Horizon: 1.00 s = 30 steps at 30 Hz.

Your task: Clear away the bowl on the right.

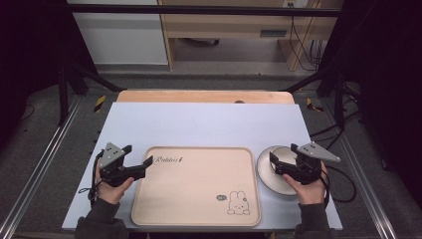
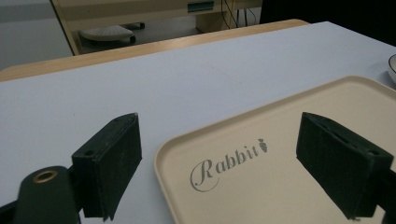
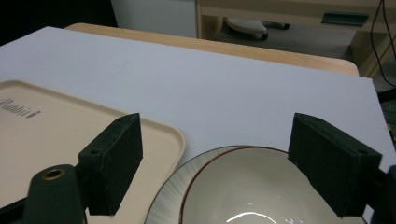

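The left gripper (image 1: 135,160) is held released over the tray (image 1: 196,199) corner; the right gripper (image 1: 275,163) (jaws likewise spread) is poised above the bowl (image 1: 268,172).

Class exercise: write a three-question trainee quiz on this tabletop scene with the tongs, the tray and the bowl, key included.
1. True or false: the left tongs are shut on the tray rim.
2. Which tongs hover over the bowl? A left, B right
3. Fill in: the bowl sits on a ____.

Key:
1. False: open, with one jaw over the tray's corner.
2. B
3. plate, beside the tray's right edge.
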Tool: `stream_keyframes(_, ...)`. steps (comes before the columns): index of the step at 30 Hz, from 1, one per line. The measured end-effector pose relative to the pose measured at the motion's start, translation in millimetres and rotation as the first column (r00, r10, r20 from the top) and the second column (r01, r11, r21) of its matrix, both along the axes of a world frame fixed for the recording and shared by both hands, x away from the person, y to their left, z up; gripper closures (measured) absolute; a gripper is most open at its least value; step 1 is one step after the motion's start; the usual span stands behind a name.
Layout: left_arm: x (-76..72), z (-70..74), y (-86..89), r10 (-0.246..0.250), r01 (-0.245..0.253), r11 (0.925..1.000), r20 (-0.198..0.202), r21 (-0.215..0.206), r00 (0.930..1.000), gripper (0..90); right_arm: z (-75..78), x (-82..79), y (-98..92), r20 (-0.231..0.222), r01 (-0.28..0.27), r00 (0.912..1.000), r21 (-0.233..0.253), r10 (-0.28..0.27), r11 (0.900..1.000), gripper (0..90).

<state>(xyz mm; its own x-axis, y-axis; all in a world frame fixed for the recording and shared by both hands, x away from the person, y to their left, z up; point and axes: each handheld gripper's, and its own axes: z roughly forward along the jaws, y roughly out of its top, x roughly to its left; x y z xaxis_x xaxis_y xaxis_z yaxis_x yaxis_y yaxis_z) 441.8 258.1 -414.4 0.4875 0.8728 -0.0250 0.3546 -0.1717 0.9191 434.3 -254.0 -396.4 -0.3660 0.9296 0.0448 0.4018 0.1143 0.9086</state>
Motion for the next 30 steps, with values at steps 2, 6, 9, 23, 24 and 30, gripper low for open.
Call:
stream_keyframes(2,0.2,-0.3,-0.1,0.000,0.000,1.0000,-0.001,0.001,1.0000,13.8,-0.6,0.4,-2.4,-0.004,0.013,0.9999,-0.003,-0.013,1.000,18.2)
stream_keyframes(6,0.5,-0.9,-0.5,-0.001,0.001,1.0000,-0.003,0.004,1.0000,13.8,-1.4,0.7,-7.1,-0.014,0.037,0.9992,-0.005,-0.037,0.999,19.4)
stream_keyframes(9,0.4,-1.1,-0.7,-0.002,0.002,1.0000,-0.002,0.006,1.0000,13.8,-3.1,1.9,-11.0,-0.019,0.063,0.9978,-0.015,-0.063,0.998,21.0)
stream_keyframes(23,0.7,-1.4,-1.2,-0.004,0.004,0.9999,-0.005,0.012,1.0000,13.8,-12.6,6.3,-25.9,-0.062,0.150,0.9861,-0.064,-0.154,0.987,26.3)
stream_keyframes(24,0.8,-1.4,-1.2,-0.005,0.005,0.9999,-0.005,0.012,1.0000,13.8,-13.4,6.8,-27.4,-0.061,0.157,0.9851,-0.068,-0.161,0.985,26.6)
stream_keyframes(30,1.0,-1.8,-1.5,-0.003,0.003,0.9999,-0.006,0.009,1.0000,13.8,-16.5,7.7,-33.8,-0.083,0.191,0.9771,-0.065,-0.196,0.979,28.3)
